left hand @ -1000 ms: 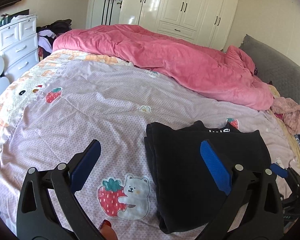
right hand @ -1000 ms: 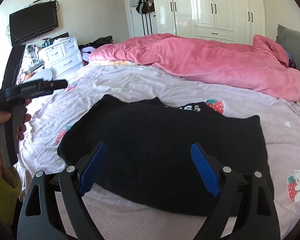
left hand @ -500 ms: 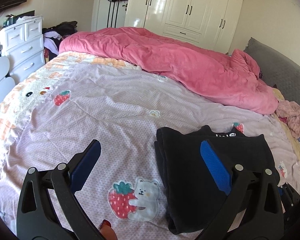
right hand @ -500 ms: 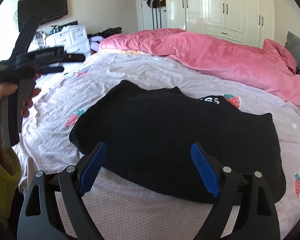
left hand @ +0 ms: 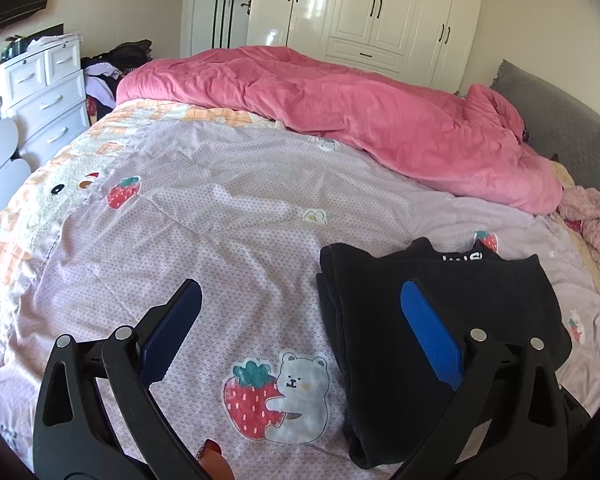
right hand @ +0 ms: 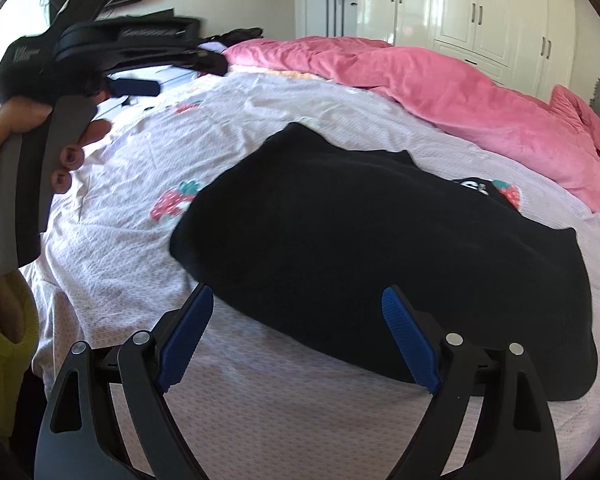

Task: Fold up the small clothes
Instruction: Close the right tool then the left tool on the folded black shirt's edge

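A folded black garment (right hand: 380, 248) lies flat on the lilac strawberry-print bedspread (left hand: 228, 240), toward the near edge of the bed, with a bit of white lettering showing at its far side. The right gripper (right hand: 298, 336) hangs over the garment's near edge, jaws spread wide and grasping nothing. The left gripper (left hand: 300, 332) hovers above the bedspread just beside the garment's left edge, jaws likewise released and empty; a hand (right hand: 4, 152) holds its grey handle. A pink duvet (left hand: 360, 120) is heaped along the far side of the bed, before white wardrobes (left hand: 372, 12).
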Demonstrator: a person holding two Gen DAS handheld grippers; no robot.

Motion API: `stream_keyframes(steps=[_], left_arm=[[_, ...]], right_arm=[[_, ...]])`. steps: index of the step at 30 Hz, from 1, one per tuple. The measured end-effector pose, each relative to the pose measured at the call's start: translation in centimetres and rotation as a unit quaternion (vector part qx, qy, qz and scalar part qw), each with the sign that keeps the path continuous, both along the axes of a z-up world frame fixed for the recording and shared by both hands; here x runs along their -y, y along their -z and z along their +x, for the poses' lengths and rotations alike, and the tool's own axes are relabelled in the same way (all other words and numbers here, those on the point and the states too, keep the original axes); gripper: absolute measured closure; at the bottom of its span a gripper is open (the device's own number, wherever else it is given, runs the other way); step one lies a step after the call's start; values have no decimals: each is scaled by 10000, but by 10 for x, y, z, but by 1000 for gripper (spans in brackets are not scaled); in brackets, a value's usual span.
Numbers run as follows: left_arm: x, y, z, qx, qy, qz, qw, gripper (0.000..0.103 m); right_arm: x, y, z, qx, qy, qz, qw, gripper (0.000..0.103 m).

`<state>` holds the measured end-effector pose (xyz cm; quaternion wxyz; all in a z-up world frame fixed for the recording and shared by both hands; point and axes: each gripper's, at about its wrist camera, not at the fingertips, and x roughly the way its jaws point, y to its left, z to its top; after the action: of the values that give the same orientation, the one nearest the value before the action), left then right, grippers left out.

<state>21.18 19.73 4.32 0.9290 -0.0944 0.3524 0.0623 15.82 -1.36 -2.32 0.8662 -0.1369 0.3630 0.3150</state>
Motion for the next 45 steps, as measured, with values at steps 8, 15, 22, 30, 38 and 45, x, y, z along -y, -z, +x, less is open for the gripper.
stream_keyframes(steps=[8,15,22,30,38,45], left_arm=[[1,21,12,-295,103,-205,9993,9],[-3,35,20,-493,68,-330,9982,9],[-8,44,25,-603,46,-517,9968,9],[-16,51,31,-626,-171,-654,9957,9],[-17,57,35,-628,-246,-835,9942,9],[-20,65,40,-540,-58,-1509,9871,9]], right_arm=[[-33,13,-8,166,-210,-446,9986,17],[-49,28,-3,337,-247,-864,9954,17],[-64,39,1,718,-137,-1252,9894,10],[-62,39,14,819,31,-1097,9906,17],[-34,20,25,324,-85,44,9994,78],[-14,12,33,-63,-69,719,9974,88]])
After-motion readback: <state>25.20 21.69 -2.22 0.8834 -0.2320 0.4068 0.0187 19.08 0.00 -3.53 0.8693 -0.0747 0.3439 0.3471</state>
